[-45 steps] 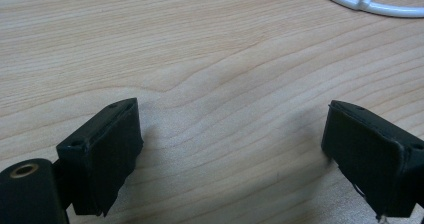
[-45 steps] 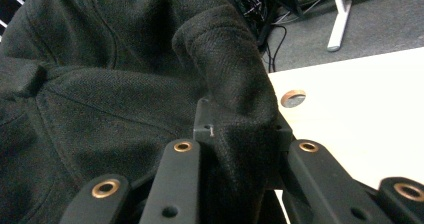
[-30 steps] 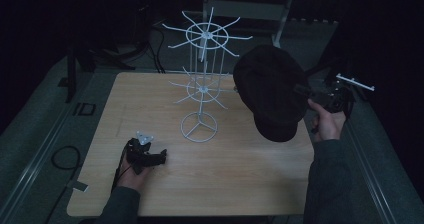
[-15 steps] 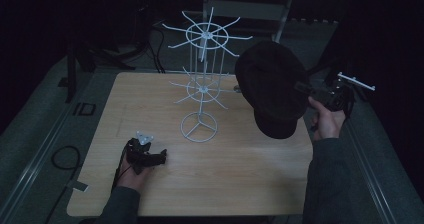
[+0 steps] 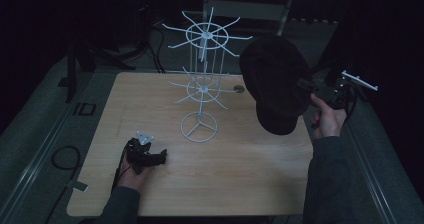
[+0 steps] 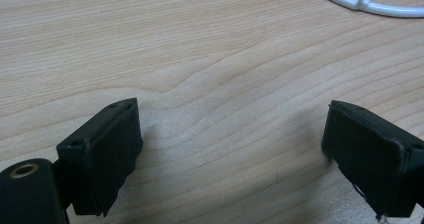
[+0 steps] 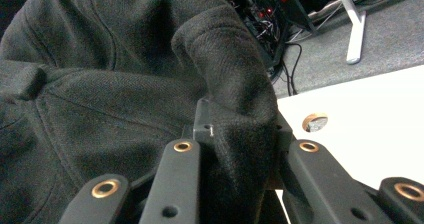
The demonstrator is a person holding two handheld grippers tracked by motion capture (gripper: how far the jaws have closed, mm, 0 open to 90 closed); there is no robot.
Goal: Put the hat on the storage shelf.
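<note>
A: Why does the white wire rack (image 5: 202,84) stand in the middle of the worktop (image 5: 240,169)?

B: My guess is so both hands can get at it. Its two tiers of prongs stick out all round like clock hands, and the ring base sits flat on the wood, so it stands upright by itself.

A: And the dark cap (image 5: 275,84)?

B: It's held up in the air at about three o'clock from the rack, level with the tiers and just beside the prong tips, not touching them as far as I can tell. I'd judge it's lined up to be hung on a prong.

A: What grips it?

B: The right tongs (image 5: 306,84). In the right gripper view a fold of the cap's fabric (image 7: 235,114) is pinched between the jaws, which stand fairly narrow around it. The cap hangs sideways from that pinch.

A: The left tongs (image 5: 159,156)?

B: They rest low at about seven o'clock from the rack base, near the front edge. In the left gripper view the jaws stand wide apart over bare wood, with nothing between them and an arc of the rack's base ring (image 6: 365,4) ahead. Parked out of the way, I think.
</note>
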